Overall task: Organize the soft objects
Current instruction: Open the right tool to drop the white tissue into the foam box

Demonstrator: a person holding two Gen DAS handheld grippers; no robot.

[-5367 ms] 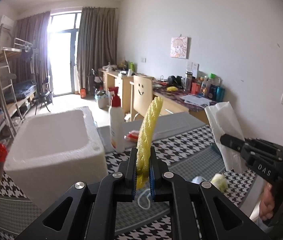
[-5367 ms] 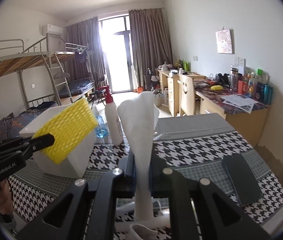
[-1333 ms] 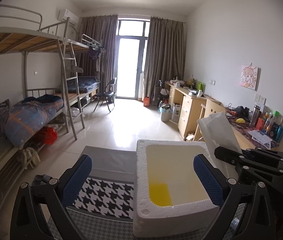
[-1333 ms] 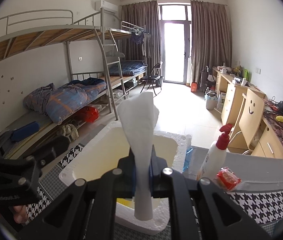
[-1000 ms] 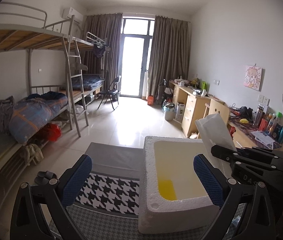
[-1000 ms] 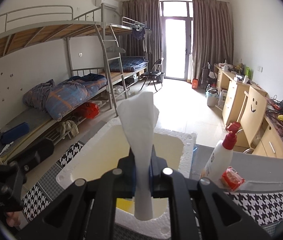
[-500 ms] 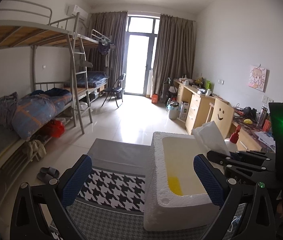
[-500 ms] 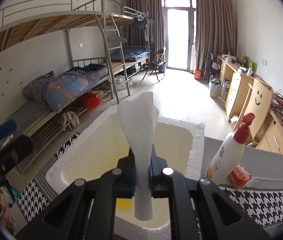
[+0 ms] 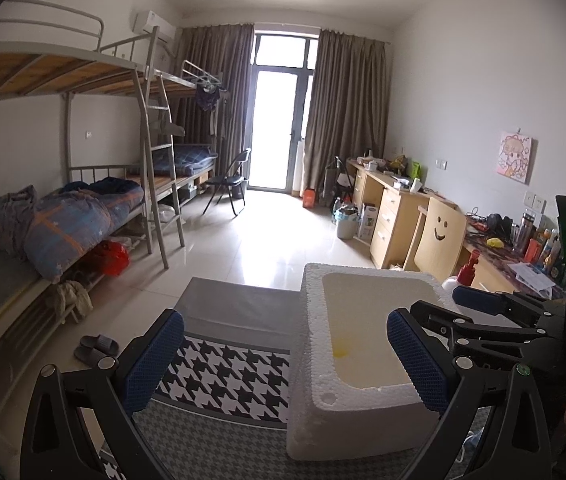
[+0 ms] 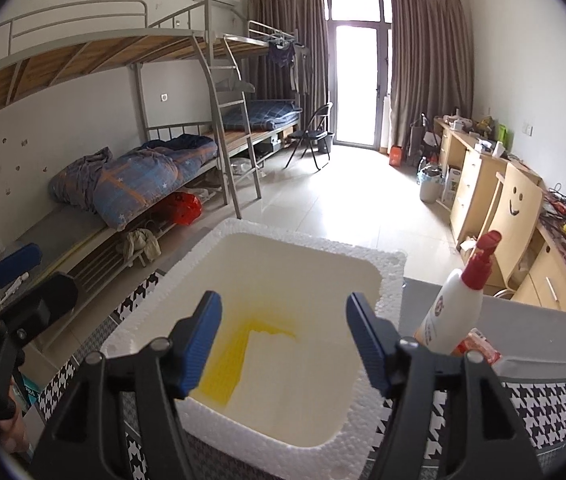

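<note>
A white foam box (image 10: 383, 280) stands on the houndstooth table; it also shows in the left wrist view (image 9: 311, 320). Inside lie the yellow sponge (image 10: 223, 364) and, partly over it, the white tissue pack (image 10: 283, 368). Only a yellow patch of the sponge (image 9: 343, 352) shows in the left wrist view. My right gripper (image 10: 283, 344) is open and empty, held over the box. My left gripper (image 9: 283, 360) is open and empty, at the box's left side. The right gripper (image 9: 479, 308) appears over the box's right rim in the left wrist view.
A white spray bottle with a red cap (image 10: 463, 300) and a red packet (image 10: 479, 348) stand right of the box. The table's left edge (image 9: 203, 300) drops to the floor. Bunk beds (image 9: 83, 200) are left, desks (image 9: 395, 200) right.
My right gripper has opened and let the white tissue pack drop into the foam box. My left gripper has drifted further left, still open after leaving the sponge in the box.
</note>
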